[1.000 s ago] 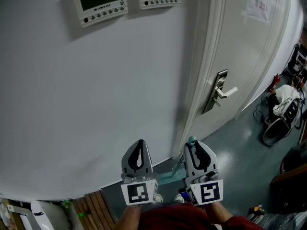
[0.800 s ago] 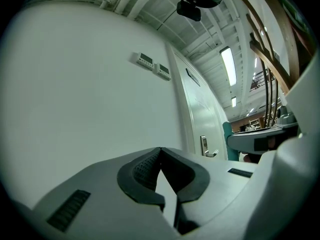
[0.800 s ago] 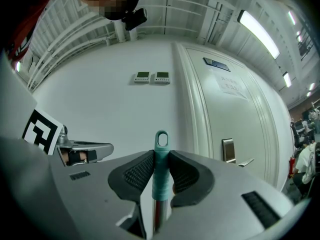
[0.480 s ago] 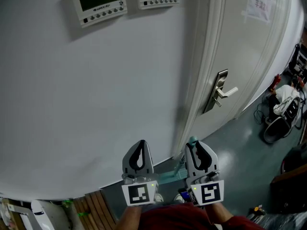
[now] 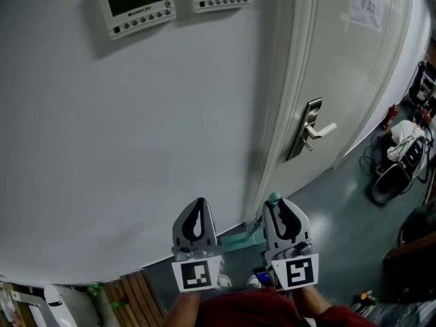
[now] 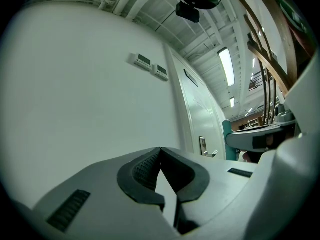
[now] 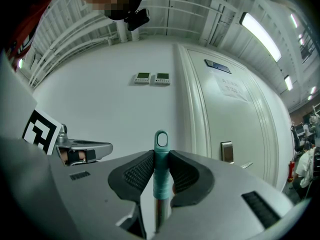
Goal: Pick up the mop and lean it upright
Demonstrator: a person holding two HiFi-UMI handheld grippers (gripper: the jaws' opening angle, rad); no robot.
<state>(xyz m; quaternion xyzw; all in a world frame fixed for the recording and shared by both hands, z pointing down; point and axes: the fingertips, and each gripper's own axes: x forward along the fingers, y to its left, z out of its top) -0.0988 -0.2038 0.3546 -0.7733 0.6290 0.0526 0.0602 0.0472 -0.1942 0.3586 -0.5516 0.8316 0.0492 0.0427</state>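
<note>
Mop (image 7: 160, 184) upright in our right gripper (image 7: 161, 156), jaws clamped on it; left gripper (image 6: 160, 151) closed, empty. Next: lean it on the wall (image 5: 136, 148) at twelve o'clock.

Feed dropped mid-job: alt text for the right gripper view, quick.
The right gripper is closed on the teal end of the mop handle, which stands between its pads. Behind it are a white wall with two control panels and a white door; the left gripper shows at left.
</note>
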